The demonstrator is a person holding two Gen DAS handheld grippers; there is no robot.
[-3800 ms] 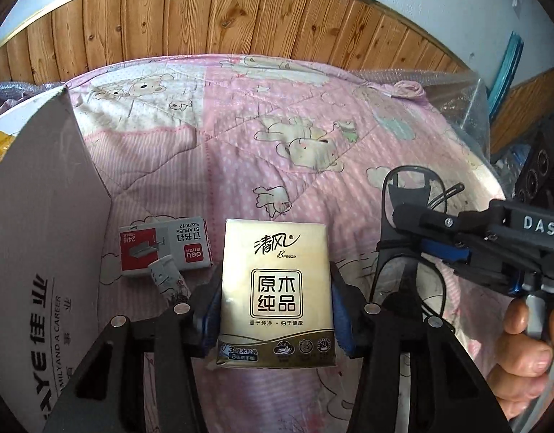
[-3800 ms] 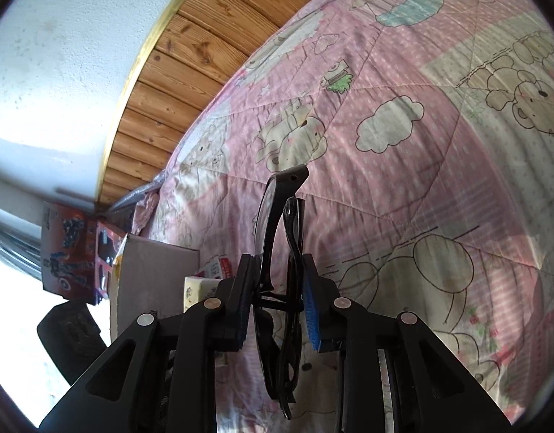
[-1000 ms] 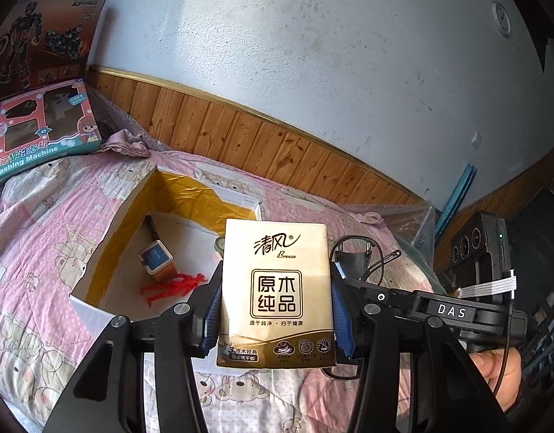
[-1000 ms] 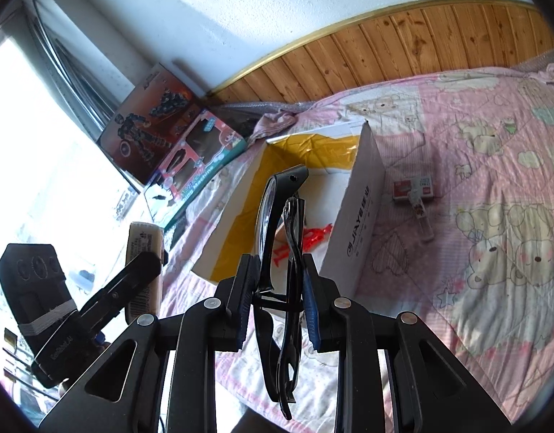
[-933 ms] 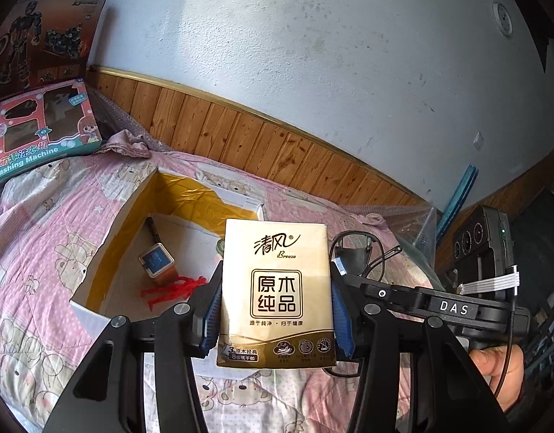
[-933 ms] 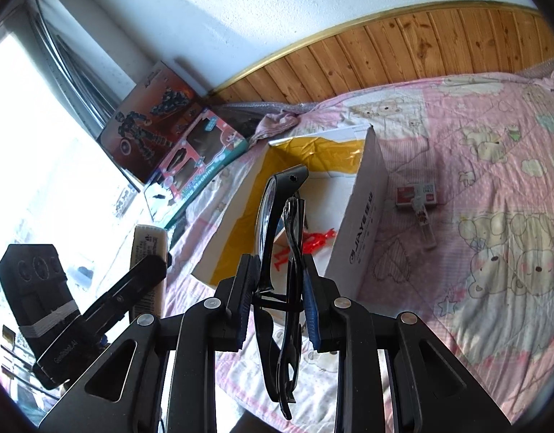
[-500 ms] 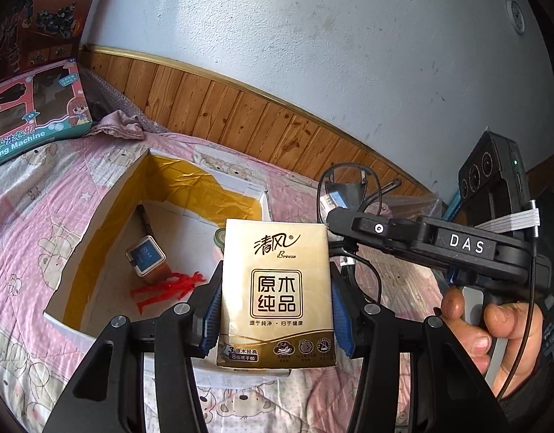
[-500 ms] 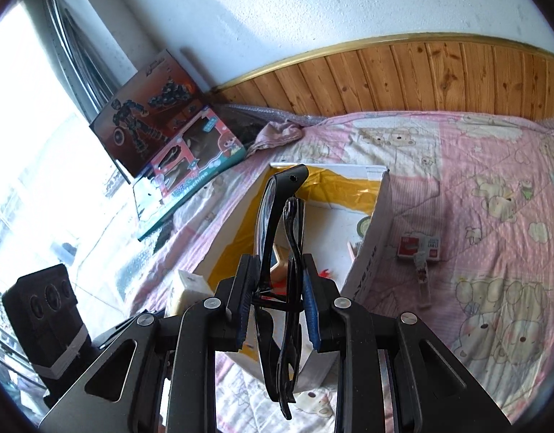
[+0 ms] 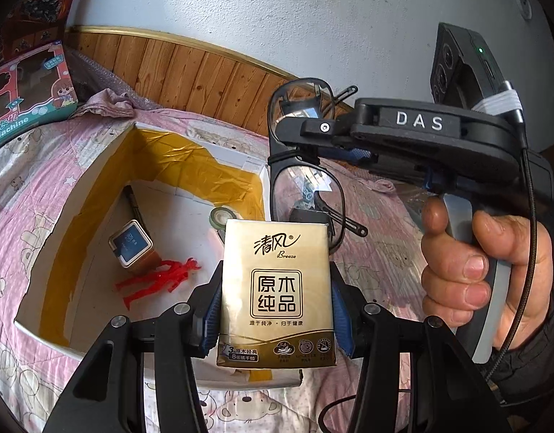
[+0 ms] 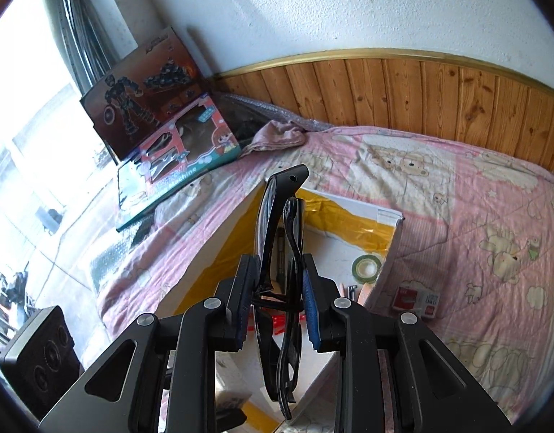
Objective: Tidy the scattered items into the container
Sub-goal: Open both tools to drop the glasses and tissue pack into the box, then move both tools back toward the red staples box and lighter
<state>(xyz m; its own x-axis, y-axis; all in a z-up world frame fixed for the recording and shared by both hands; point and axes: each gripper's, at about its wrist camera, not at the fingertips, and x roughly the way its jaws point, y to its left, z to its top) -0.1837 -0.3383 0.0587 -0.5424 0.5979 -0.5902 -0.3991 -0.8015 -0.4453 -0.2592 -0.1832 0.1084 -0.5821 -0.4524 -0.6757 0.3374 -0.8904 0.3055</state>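
My left gripper (image 9: 275,310) is shut on a gold tissue pack (image 9: 276,292), held above the near edge of the open white cardboard box (image 9: 96,187) lined with yellow tape. My right gripper (image 10: 275,299) is shut on folded black-framed glasses (image 10: 277,231), also seen as the glasses (image 9: 306,166) hanging over the box's right wall in the left wrist view, with a hand (image 9: 472,270) on the handle. Inside the box lie a smartwatch (image 9: 132,247), a red toy figure (image 9: 158,278) and a roll of green tape (image 9: 223,216).
The box sits on a pink bear-print quilt (image 10: 475,216). A red staples box (image 10: 416,297) lies on the quilt right of the box. Toy boxes (image 10: 176,151) lean at the far left by a window. A wood-panelled wall (image 10: 421,93) runs behind the bed.
Both grippers have swung from the quilt to above the box with their loads. In the last second the right gripper with the glasses has come closer over the box's right side.
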